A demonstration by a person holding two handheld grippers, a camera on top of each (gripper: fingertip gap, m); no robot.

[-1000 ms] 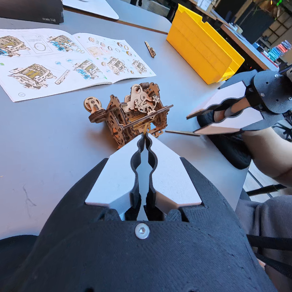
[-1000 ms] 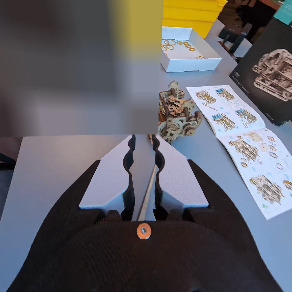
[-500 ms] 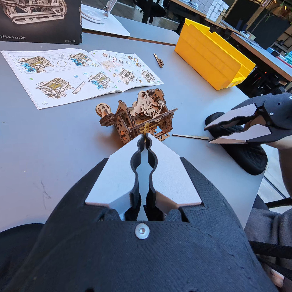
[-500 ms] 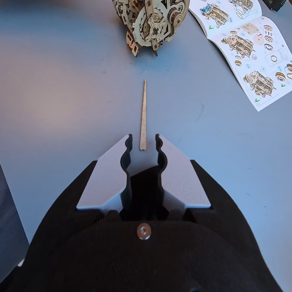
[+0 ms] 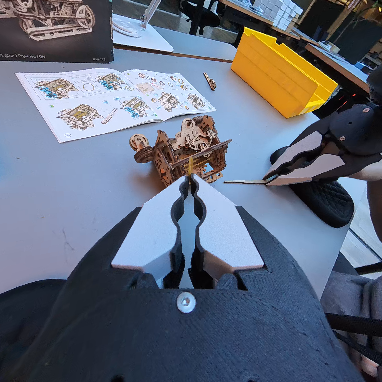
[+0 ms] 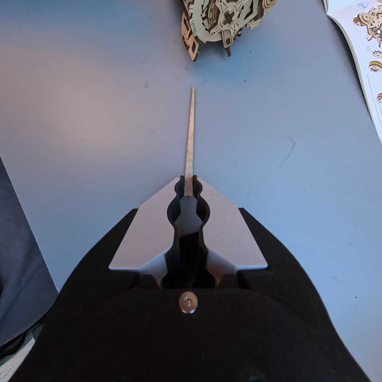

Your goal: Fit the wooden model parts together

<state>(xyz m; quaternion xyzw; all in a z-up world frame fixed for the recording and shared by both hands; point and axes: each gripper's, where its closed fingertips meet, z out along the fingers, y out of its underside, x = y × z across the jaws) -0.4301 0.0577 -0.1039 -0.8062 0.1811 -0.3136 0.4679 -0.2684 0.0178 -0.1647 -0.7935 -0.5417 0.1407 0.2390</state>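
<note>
The brown wooden model (image 5: 186, 148) sits mid-table; its side also shows at the top of the right wrist view (image 6: 223, 20). My left gripper (image 5: 189, 178) is right in front of it, shut on a yellow rubber band (image 5: 190, 165) that runs into the model's frame. A thin tapered wooden stick (image 6: 191, 134) lies flat on the grey table, pointing at the model. My right gripper (image 6: 188, 179) is shut on the stick's thick end, low over the table. The left wrist view shows that gripper (image 5: 268, 180) and the stick (image 5: 244, 182) to the right of the model.
An open instruction booklet (image 5: 103, 99) lies behind the model, its edge in the right wrist view (image 6: 368, 62). A black model box (image 5: 55, 31) stands far left, a yellow bin (image 5: 279, 74) far right. A small wooden piece (image 5: 209, 81) lies between them. A black pad (image 5: 322, 198) sits at the table's right edge. Spacing between my two grippers at the tips: around 20 centimetres.
My right gripper moved forward over the stick's thick end and closed on it. My left gripper stayed shut on the rubber band at the model.
</note>
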